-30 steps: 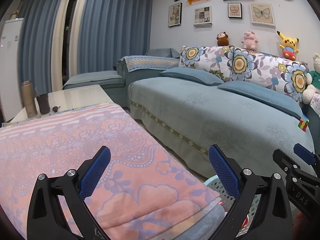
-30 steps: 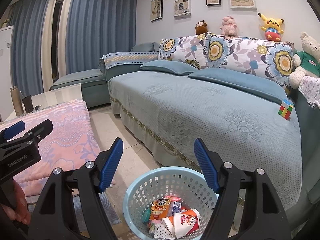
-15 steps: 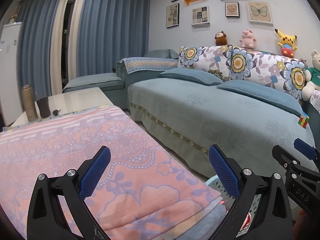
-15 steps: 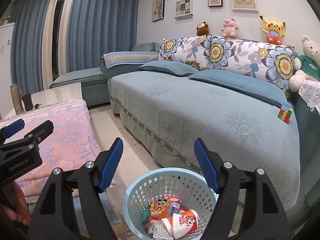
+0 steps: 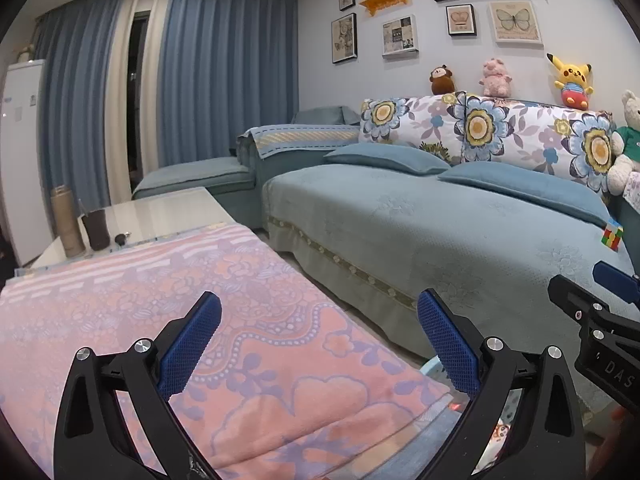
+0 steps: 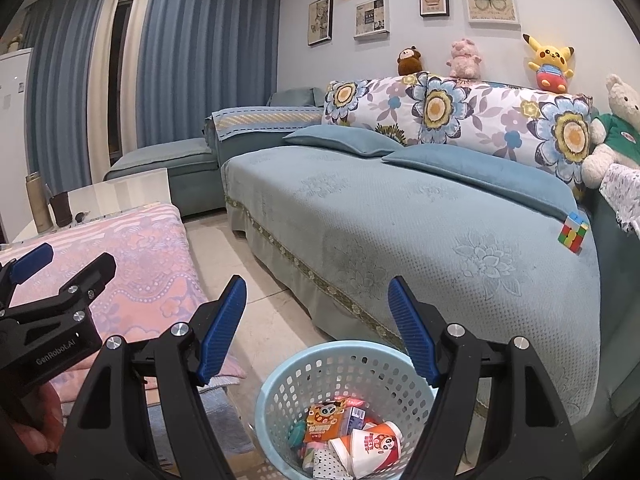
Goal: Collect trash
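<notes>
Both held wide and empty: the left hand-held gripper [image 5: 319, 328] hovers over the pink blanket [image 5: 168, 320] on the tabletop [image 5: 160, 216], the right hand-held gripper [image 6: 317, 308] above the light blue basket [image 6: 280, 384] on the floor beside the sofa [image 6: 400, 220]. Only the right view looks inside: paper cup [image 6: 374, 446] and orange snack packet [image 6: 324, 422] lying in it. From the left view, just a sliver of basket rim [image 5: 431, 369].
</notes>
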Demonstrator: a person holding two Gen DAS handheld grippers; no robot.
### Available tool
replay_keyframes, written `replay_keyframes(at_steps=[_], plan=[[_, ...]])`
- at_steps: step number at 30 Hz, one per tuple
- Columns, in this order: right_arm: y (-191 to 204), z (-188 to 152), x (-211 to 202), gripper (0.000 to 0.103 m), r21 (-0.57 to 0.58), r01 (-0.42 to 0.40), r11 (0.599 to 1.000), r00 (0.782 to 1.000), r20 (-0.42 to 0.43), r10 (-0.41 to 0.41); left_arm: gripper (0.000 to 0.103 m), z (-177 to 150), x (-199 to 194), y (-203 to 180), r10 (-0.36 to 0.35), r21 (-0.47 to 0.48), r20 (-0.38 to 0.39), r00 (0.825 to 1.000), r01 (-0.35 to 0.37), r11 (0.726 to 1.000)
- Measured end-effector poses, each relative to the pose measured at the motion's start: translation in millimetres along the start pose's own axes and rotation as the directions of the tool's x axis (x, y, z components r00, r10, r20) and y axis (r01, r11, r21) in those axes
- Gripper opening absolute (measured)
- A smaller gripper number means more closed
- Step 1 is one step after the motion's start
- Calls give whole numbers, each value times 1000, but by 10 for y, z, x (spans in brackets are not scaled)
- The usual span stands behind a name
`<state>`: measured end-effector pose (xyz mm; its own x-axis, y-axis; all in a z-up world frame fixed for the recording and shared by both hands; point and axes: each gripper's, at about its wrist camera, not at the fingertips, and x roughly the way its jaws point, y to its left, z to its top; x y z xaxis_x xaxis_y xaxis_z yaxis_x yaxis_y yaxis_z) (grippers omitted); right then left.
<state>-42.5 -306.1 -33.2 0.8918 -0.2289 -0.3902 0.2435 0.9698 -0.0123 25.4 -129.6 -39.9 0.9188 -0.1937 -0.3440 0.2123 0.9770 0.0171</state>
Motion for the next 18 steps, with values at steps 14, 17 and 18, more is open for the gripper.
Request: replay_keyframes(at_steps=[14,17,18], plan=[[101,24,-4,69,-6,-23,1000,1000,-6,23,95,-6,-4,109,0,-17,-24,1000,0,1000],[114,20,10,69,-3,-28,1000,1000,-12,28,95,-9,-1,134,3,-23,-28,1000,-4,1000],[118,21,15,69,-3,-30,1000,999,-13,29,95,-11,-2,141,5,-23,-29,1000,-6,1000]])
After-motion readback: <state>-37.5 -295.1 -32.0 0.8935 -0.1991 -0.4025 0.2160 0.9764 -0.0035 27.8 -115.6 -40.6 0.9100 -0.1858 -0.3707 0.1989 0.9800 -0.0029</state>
